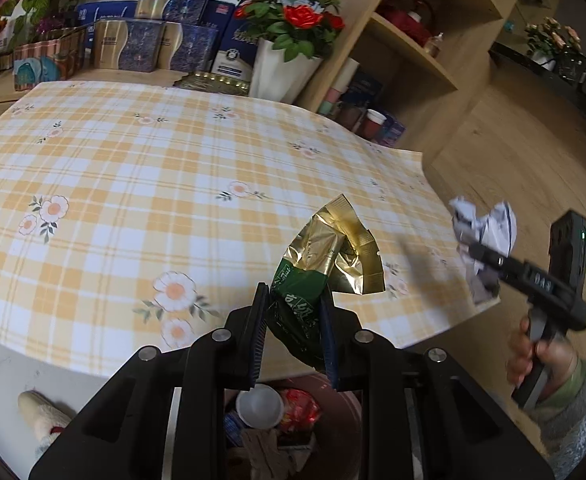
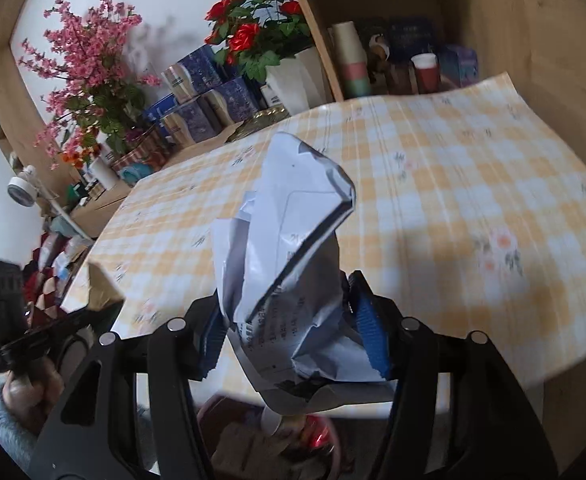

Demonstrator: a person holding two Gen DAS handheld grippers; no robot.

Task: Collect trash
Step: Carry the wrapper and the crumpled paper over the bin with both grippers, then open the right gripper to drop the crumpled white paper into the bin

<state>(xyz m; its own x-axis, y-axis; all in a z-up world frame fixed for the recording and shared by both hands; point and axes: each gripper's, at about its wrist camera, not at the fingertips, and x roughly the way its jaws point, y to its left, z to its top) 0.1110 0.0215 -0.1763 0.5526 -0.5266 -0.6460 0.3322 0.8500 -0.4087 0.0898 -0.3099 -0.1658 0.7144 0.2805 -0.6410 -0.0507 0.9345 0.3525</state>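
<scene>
So the big checkered tablecloth [image 1: 141,184] stretches out ahead of both claws and it looks bare, which I read as the table part of the job being pretty much cleared. Right under my left claw [image 1: 293,320], tucked below the table edge, sits the brown trash bin [image 1: 351,400], already holding a white cup, a red wrapper and some brownish scraps, and that's why I'm carrying both pieces back toward my side instead of out over the table. The right claw [image 2: 289,332] is clamped on a crumpled white paper bag [image 2: 289,240], jaws fairly wide because the wad is bulky; it sticks up and forward past the fingertips, and the same bin rim shows just below it. From the left camera that right claw sits off to the side, just past the table edge, so I'd guess it isn't squarely over the bin yet. The left claw pinches a green and gold foil wrapper [image 1: 325,264] narrowly at its green end, gold end flopping up ahead of the fingers. It looks about lined up for a drop. Main risk I see is the light foil fluttering off and missing the rim.
</scene>
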